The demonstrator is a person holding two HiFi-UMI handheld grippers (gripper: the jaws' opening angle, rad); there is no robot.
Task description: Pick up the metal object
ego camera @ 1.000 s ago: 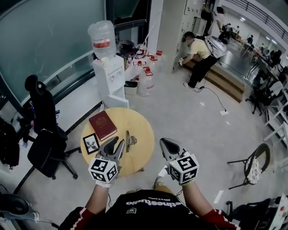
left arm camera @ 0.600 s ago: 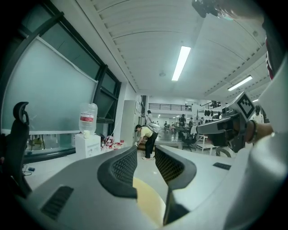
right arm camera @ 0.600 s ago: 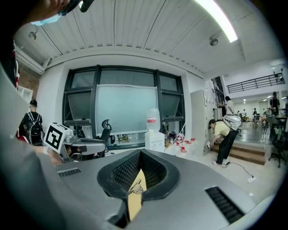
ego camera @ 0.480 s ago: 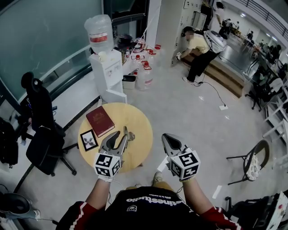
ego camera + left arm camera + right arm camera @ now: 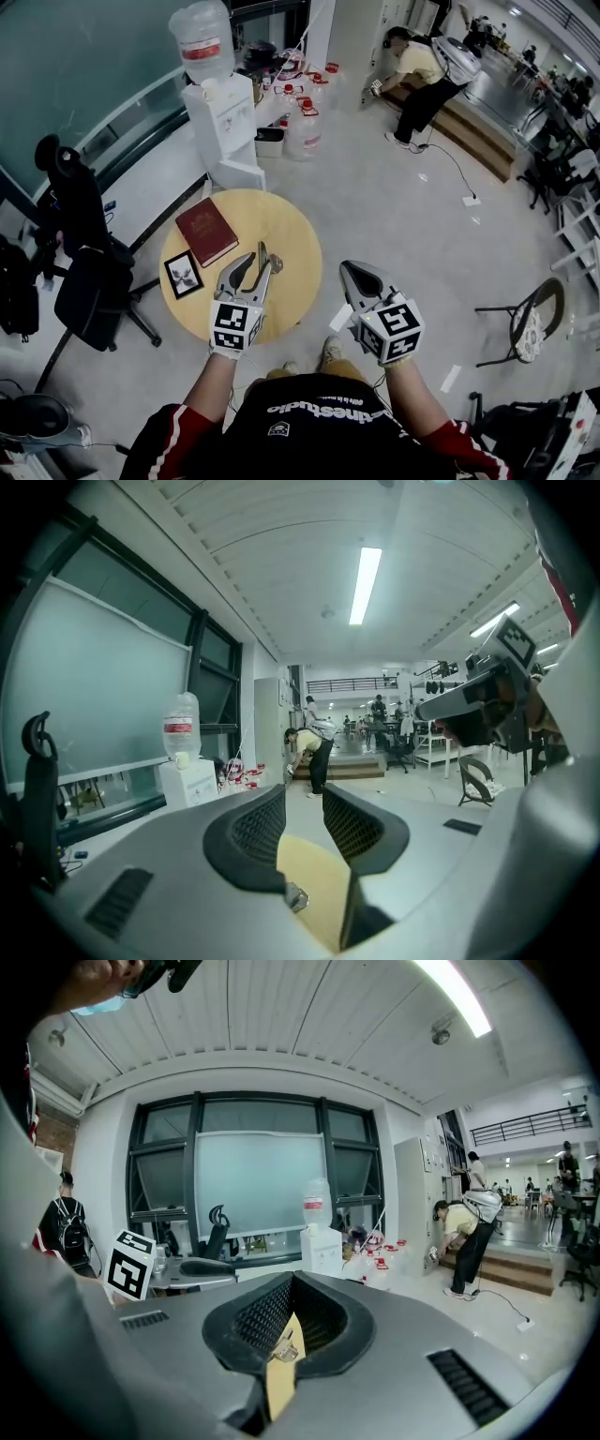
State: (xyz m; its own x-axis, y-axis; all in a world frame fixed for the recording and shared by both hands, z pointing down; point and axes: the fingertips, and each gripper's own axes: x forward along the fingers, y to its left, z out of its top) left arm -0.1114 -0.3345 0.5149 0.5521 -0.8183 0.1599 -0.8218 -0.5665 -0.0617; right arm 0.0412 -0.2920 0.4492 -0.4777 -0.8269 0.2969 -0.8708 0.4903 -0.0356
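The metal object [image 5: 265,257], a small shiny upright piece, stands near the middle of the round wooden table [image 5: 292,239]. My left gripper [image 5: 253,269] hovers over the table's near side, right up against the object. Its jaws have just been opening and stand open. In the left gripper view [image 5: 304,797] a bit of the metal object [image 5: 295,898] shows low in the gap, untouched by the pads. My right gripper [image 5: 357,277] is shut and empty, off the table's right edge. Below the right gripper's [image 5: 292,1281] closed tips I glimpse the metal object [image 5: 282,1349].
A red book [image 5: 206,231] and a small picture frame [image 5: 184,275] lie on the table's left half. An office chair [image 5: 79,272] stands to the left, a water dispenser [image 5: 221,112] with jugs [image 5: 298,131] behind. A folding chair [image 5: 527,328] sits right; a person [image 5: 427,66] bends far back.
My left gripper has moved forward and down over the table toward the metal object, and its jaws stand wider. The right gripper has dropped slightly and stays shut.
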